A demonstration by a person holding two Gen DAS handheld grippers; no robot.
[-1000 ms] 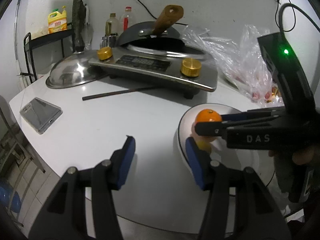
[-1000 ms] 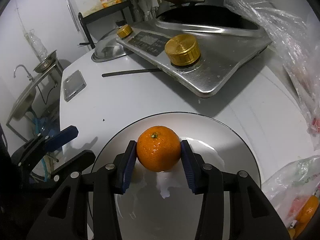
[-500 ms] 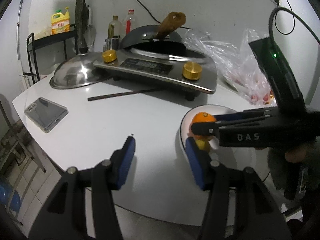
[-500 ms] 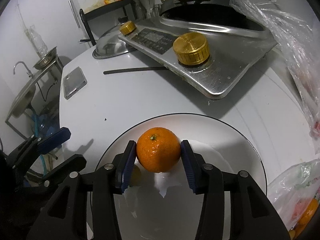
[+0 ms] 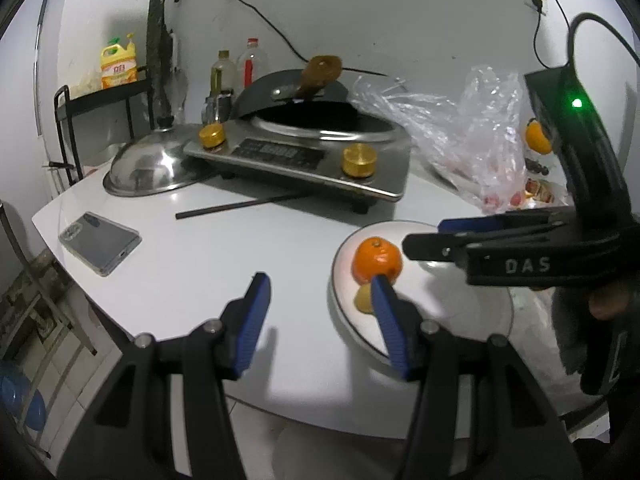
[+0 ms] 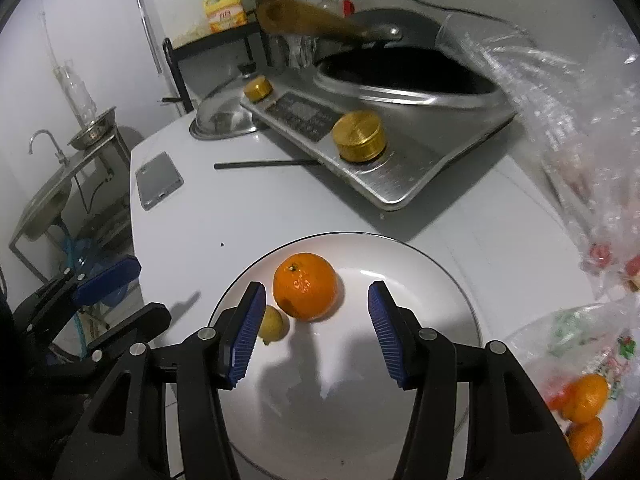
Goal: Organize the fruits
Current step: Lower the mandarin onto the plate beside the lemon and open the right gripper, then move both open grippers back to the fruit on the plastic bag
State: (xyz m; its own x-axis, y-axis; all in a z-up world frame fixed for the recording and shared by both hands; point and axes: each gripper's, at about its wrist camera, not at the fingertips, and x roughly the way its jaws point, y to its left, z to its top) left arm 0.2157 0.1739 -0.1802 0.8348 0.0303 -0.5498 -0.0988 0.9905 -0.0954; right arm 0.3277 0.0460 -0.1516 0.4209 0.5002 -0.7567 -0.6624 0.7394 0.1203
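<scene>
Left wrist view: the left gripper (image 5: 318,316) hangs over the near edge of the white table (image 5: 200,256) with its blue pads partly apart and nothing between them. Just past its right pad sits the white plate (image 5: 460,320), with the orange (image 5: 377,260) on it and a small yellow fruit (image 5: 363,299) touching it on the near side. The right gripper (image 5: 424,236) reaches in from the right above the plate, clear of the orange. Right wrist view: the right gripper (image 6: 316,328) has its jaws opening, pads off the fruit; the orange (image 6: 305,291) rests on the plate (image 6: 420,272) just ahead of the gap, nearer the left pad, with the yellow fruit (image 6: 274,322) tucked against that pad. More oranges (image 6: 585,398) lie in a plastic bag (image 6: 576,128) at the right. A phone (image 6: 158,180) and a black stick (image 6: 266,165) lie on the table beyond, near the cooker (image 6: 384,152).
</scene>
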